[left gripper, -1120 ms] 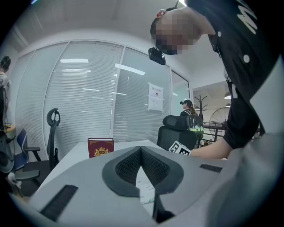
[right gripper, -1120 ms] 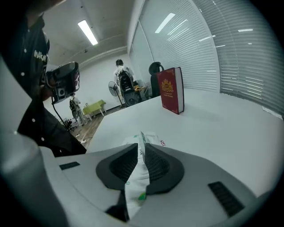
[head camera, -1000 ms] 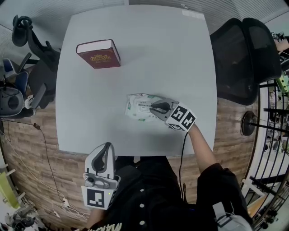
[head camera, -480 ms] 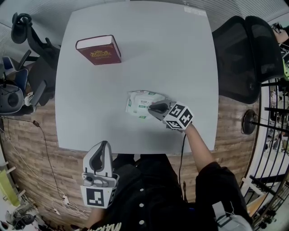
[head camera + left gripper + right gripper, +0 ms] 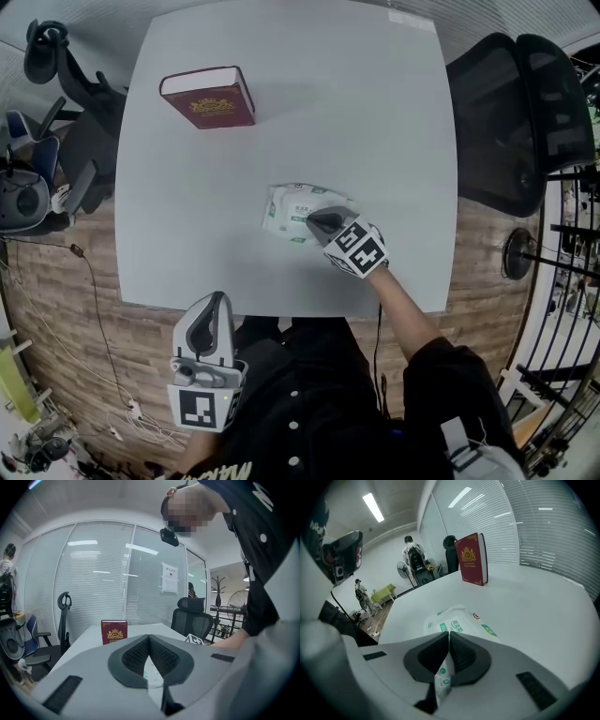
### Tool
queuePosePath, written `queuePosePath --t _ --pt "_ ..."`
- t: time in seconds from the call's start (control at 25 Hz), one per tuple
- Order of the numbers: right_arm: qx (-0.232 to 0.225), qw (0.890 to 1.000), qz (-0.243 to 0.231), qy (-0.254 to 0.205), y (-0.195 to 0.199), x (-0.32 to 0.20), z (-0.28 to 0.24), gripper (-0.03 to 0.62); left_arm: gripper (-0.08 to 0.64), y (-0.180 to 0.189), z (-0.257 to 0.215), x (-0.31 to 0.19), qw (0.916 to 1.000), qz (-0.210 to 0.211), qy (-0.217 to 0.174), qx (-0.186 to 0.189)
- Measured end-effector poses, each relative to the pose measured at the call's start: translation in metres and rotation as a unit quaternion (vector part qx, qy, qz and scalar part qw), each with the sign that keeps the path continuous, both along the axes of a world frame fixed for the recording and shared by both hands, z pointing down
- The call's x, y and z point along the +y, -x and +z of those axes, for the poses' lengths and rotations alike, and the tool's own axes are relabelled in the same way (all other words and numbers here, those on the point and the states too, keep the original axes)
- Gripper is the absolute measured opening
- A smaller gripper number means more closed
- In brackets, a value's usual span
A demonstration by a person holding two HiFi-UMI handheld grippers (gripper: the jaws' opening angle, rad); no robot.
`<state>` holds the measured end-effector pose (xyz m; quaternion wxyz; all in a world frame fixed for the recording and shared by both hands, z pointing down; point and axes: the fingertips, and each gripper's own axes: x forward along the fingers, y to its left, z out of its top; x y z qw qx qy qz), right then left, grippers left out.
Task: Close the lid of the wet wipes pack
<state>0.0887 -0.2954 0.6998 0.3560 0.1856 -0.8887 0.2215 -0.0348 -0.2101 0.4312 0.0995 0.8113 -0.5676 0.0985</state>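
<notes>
Since the earlier frames the right hand-held gripper (image 5: 314, 222) has sunk a little onto the wet wipes pack (image 5: 289, 210), its marker cube now closer over the pack's near right end, and its jaws have just been closing. In the right gripper view the right hand-held gripper (image 5: 448, 634) has its pads pressed together at the tips, nothing visibly caught between them. The wet wipes pack (image 5: 461, 620) lies directly under and ahead of them, and more of its white and green wrapper shows through the slit behind the pads. The pack lies flat near the middle of the grey tabletop (image 5: 375, 122), well apart from the red book (image 5: 208, 97) at the far left. The left hand-held gripper (image 5: 216, 307) is held off the tabletop's near edge, jaws pressed together and empty.
</notes>
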Motion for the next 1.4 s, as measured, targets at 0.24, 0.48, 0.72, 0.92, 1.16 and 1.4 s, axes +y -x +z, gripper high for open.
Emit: queuePosePath --t 0.24,0.48,0.72,0.92,1.16,1.4 --pt "0.056 0.997 -0.031 -0.042 0.004 0.007 0.003 0.029 0.006 0.003 0.006 0.004 0.9999 -0.007 0.010 -0.002" --pt "0.124 0.986 -0.070 -0.090 0.007 0.009 0.008 0.029 0.006 0.002 0.001 0.001 1.0000 -0.002 0.004 0.008" --pt "0.087 0.991 -0.034 -0.091 0.009 0.004 -0.004 0.031 0.006 0.002 -0.004 -0.004 0.9998 0.012 -0.011 0.009" --pt "-0.070 0.988 0.084 -0.109 -0.009 -0.010 -0.086 0.031 0.006 0.003 -0.021 -0.012 0.9987 0.033 -0.038 0.012" --pt "-0.136 0.943 0.224 -0.203 -0.075 -0.020 -0.194 0.031 0.006 0.008 -0.041 -0.034 0.9952 0.054 -0.078 0.026" --pt "-0.161 0.899 0.292 -0.283 -0.114 0.000 -0.276 0.031 0.006 0.017 -0.063 -0.051 0.9912 0.063 -0.110 0.036"
